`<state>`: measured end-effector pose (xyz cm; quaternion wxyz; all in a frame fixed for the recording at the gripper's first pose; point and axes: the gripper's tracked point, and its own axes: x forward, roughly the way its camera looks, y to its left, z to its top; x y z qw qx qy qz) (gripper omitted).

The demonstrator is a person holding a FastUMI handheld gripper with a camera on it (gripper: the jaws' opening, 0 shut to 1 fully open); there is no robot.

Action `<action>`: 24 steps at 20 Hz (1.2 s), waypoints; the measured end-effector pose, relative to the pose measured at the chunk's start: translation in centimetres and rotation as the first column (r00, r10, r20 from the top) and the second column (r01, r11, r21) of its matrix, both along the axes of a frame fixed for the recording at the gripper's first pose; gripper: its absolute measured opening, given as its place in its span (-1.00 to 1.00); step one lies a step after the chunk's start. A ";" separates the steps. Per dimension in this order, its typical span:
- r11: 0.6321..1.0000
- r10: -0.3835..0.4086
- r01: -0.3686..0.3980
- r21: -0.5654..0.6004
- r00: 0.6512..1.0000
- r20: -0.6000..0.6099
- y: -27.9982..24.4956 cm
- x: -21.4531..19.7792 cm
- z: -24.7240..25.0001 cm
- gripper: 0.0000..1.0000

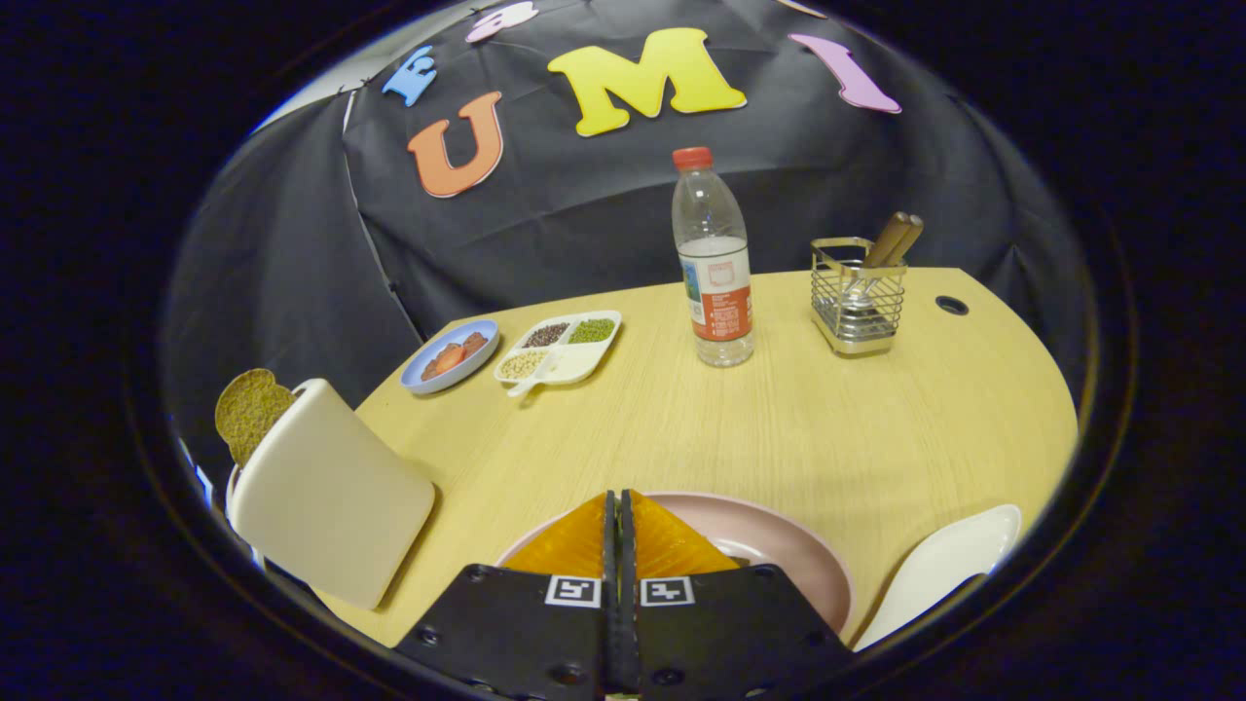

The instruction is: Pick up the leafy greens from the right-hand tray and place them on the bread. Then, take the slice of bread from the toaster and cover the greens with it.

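The black two-finger gripper [619, 506] is clenched, pads together, holding nothing — poised over the orange triangular bread [594, 540] on the pink round plate [779, 545]; cream toaster [326, 497] at nine o'clock.

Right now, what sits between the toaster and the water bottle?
In the gripper view, a blue dish and a divided tray lie between toaster and bottle. Gripper shut.

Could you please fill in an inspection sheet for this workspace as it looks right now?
Surface: light wood table with a grommet hole.
Job's things: orange bread on pink plate; brown bread slice in cream toaster; white tray, greens not visible.
Clutter: water bottle, wire utensil holder, divided dish of beans, blue plate.
Grippers: gripper jaws closed, empty, over the bread.
Cables: nothing seen.
Surroundings: black cloth wall.
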<state>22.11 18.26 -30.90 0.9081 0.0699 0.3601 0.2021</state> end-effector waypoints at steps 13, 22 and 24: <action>0.995 -0.026 0.043 -0.088 0.982 0.186 -1.8 -2.1 6.1 0.82; 0.999 -0.006 0.029 -0.046 0.904 0.428 4.0 -10.4 19.4 0.92; 0.999 0.012 0.006 -0.038 0.895 0.446 6.3 -12.4 21.4 0.93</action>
